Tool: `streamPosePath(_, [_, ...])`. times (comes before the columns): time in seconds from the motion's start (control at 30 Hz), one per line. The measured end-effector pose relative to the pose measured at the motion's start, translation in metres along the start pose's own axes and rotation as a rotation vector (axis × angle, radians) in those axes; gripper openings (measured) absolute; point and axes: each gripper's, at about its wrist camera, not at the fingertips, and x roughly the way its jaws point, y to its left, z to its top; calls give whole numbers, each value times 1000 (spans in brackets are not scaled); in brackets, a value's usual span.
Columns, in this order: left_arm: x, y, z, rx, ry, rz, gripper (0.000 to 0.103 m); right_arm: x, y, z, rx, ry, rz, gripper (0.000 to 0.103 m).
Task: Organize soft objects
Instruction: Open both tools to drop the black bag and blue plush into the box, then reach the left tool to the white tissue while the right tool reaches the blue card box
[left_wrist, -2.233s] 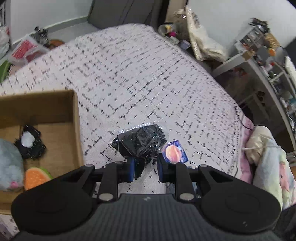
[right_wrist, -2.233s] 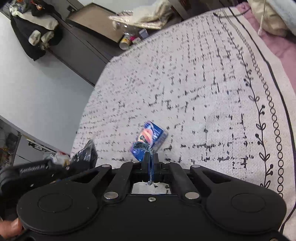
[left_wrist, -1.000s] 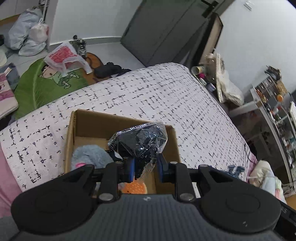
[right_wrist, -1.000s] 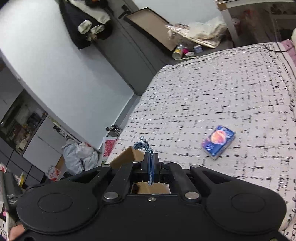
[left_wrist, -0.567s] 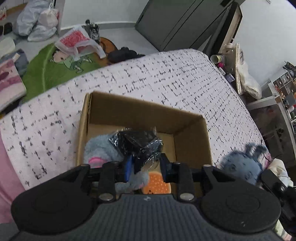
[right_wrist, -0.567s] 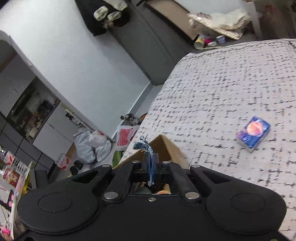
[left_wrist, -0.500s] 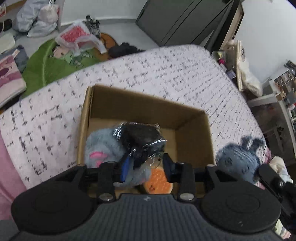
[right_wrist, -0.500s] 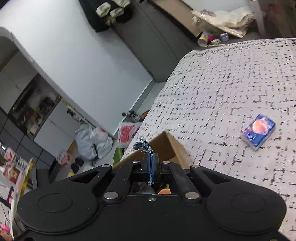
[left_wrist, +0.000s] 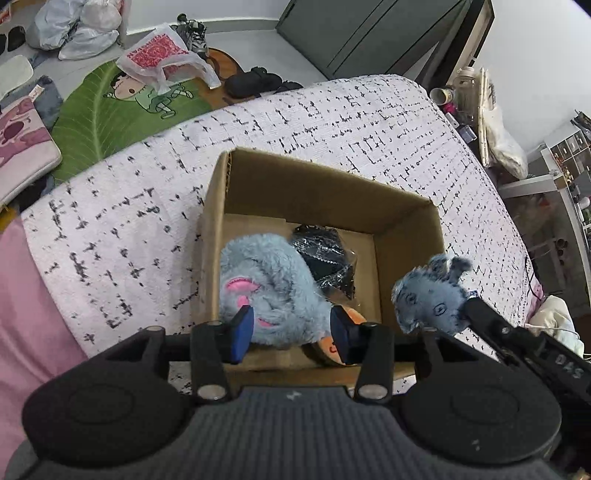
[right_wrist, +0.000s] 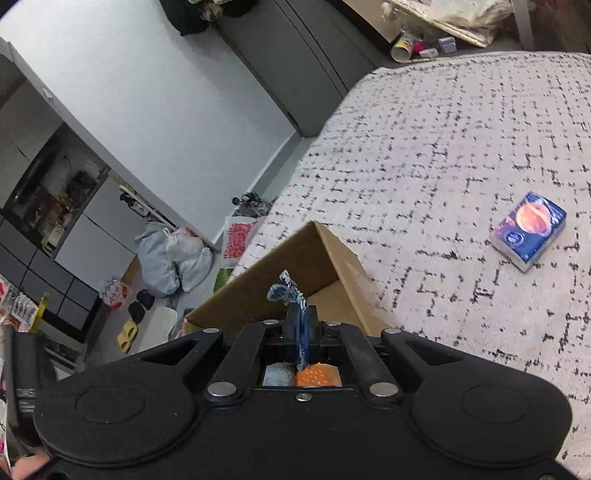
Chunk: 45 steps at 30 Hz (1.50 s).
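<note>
A cardboard box sits on the white patterned bedspread. Inside lie a big blue-grey plush with pink patches, a black item in clear wrap and an orange soft piece. My left gripper hovers over the box's near side, its jaws opening, with the big plush showing between them but not pinched. My right gripper is shut on a small blue-grey plush toy just beyond the box's right wall. In the right wrist view only a blue tuft sticks out of my shut right gripper, above the box.
A blue tissue pack with an orange planet lies on the bedspread to the right of the box. Bags and a green leaf mat are on the floor past the bed's edge. A dark wardrobe stands behind.
The left gripper came down over the box, opened, and let the wrapped black item fall inside. The right gripper carried the small plush up to the box's right wall.
</note>
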Motion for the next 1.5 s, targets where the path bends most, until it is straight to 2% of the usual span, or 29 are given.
streamPosePath(0.07, [-6, -1, 0, 12, -16, 42, 44, 2, -3, -2, 9, 12, -15, 5])
streamPosePath(0.1, [-7, -1, 2, 17, -16, 39, 44, 3, -5, -3, 13, 20, -19, 6])
streamPosePath(0.23, [-7, 4, 4, 20, 3, 26, 43, 8, -9, -7, 15, 48, -46, 25])
streamPosePath(0.57, [-7, -1, 4, 82, -36, 99, 39, 8, -9, -21, 2, 126, -40, 25])
streamPosePath(0.63, [-7, 0, 6, 92, -39, 116, 36, 7, -7, -26, -10, 148, -42, 24])
streamPosePath(0.77, [-8, 4, 9, 81, -48, 134, 35, 4, 0, -37, -20, 194, -56, 20])
streamPosePath(0.93, [-7, 9, 16, 63, -66, 162, 35, 3, 7, -50, 13, 258, -22, 20])
streamPosePath(1.17, [-16, -6, 22, 86, -103, 169, 37, -13, 3, -38, 55, 240, 25, 21])
streamPosePath(1.5, [-22, -55, 36, 144, -118, 92, 39, -44, -18, 3, 24, 169, 8, 27])
